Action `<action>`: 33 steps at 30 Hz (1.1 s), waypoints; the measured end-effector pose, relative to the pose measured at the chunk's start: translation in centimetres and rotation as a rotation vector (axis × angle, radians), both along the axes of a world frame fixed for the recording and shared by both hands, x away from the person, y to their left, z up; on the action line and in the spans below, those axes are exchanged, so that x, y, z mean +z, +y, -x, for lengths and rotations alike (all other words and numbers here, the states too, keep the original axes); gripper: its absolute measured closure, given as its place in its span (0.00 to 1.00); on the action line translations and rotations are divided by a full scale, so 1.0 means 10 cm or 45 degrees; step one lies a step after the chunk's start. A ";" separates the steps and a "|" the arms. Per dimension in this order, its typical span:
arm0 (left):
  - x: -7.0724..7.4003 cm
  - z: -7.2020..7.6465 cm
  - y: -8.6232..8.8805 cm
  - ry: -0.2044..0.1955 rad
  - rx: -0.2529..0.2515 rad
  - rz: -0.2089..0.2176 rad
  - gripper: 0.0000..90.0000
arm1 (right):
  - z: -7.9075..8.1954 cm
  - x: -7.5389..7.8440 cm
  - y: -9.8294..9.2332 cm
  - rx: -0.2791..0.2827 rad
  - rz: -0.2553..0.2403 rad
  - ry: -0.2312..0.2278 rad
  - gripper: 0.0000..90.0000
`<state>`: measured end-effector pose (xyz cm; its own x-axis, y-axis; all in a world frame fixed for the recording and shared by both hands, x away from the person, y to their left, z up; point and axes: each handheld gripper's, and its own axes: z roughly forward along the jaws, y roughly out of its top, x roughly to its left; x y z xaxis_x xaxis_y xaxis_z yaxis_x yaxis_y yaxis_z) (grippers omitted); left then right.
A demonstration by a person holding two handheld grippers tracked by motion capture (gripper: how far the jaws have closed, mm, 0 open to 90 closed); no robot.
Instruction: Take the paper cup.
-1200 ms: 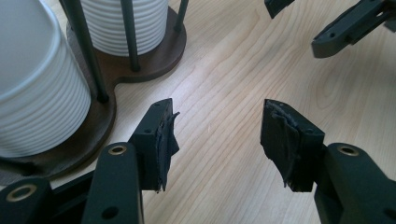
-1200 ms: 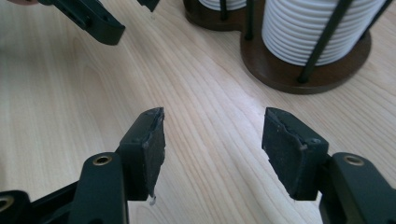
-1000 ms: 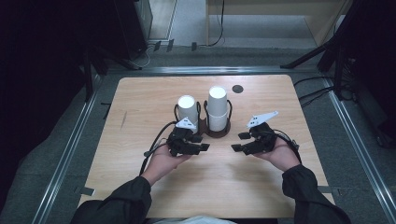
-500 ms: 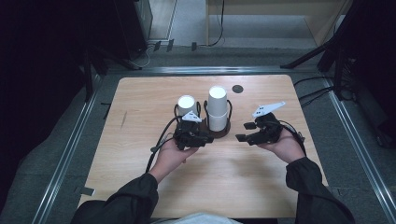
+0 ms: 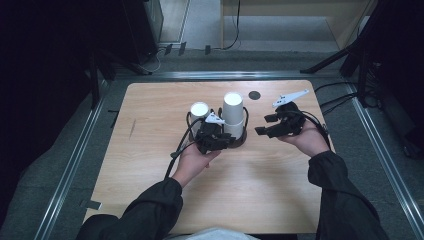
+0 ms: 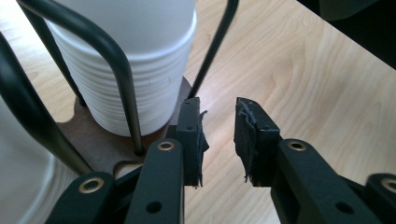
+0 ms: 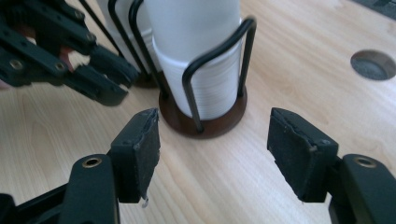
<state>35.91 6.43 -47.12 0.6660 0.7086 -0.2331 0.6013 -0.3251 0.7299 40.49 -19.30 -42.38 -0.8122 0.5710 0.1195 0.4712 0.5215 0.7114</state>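
A light wooden table (image 5: 150, 165) with rounded corners carries everything. Near its middle stands a cup holder (image 5: 239, 139) with a dark brown wooden base and black wire loops; the base rests flat on the tabletop. Two stacks of white paper cups sit in it, a taller stack (image 5: 233, 112) on the right and a shorter stack (image 5: 200, 114) on the left. A round dark hole (image 5: 254, 95) lies in the tabletop toward the far edge, apart from the holder. A short dark mark (image 5: 132, 129) shows on the wood at the left.
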 end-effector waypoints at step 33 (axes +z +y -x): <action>0.00 -0.16 -0.03 0.004 0.095 0.084 0.89 | -0.33 0.36 0.76 0.060 0.026 -0.099 0.33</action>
<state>37.51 6.16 -47.13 0.6112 0.7391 -0.2831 0.6244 -0.2305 0.7463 43.75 -11.72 -38.77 -0.8445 0.5338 0.0436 0.3895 0.5563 0.7341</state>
